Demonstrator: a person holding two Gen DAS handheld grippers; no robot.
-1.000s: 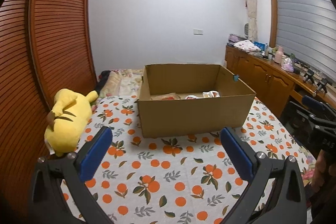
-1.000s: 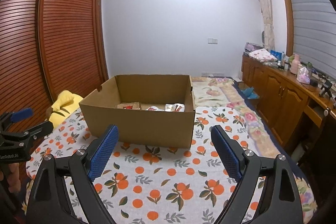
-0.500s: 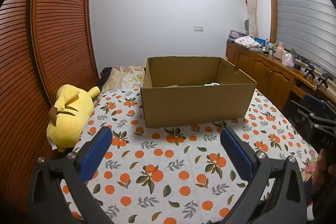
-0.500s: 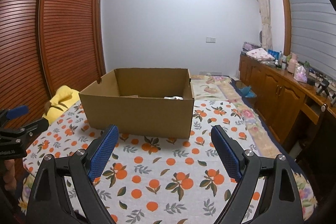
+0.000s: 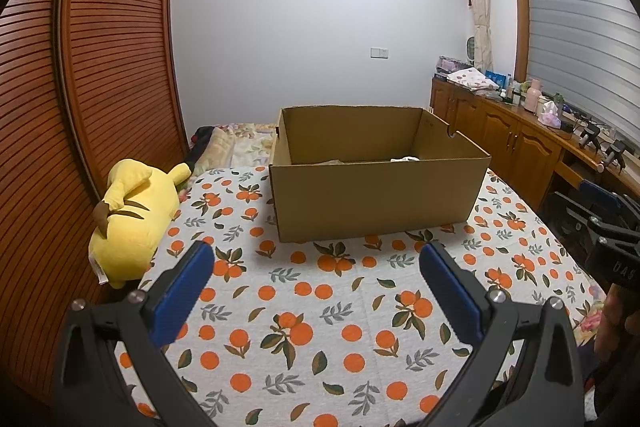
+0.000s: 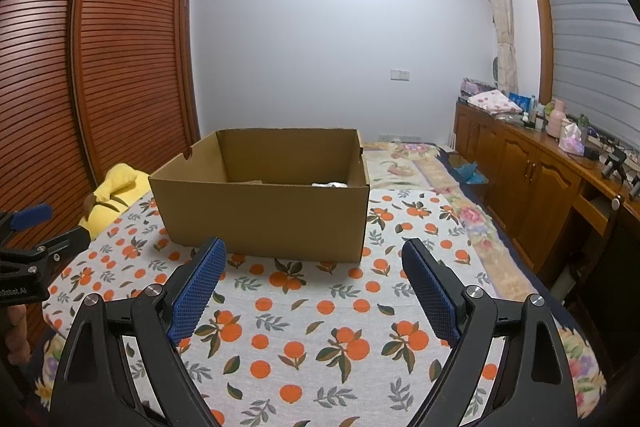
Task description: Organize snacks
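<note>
Orange-print bed (image 5: 320, 327) fills the bottom; mid-frame cardboard box (image 5: 376, 199) looks light, bendy, best held by its side walls; both grippers' fingers (image 5: 182, 293) gape empty.

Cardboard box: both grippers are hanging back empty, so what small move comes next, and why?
Probably lift the right gripper up and forward over the near wall of the cardboard box. Both it and the left gripper are open and empty, short of the box, and from this low angle only scraps of the snacks show above the rim.
</note>
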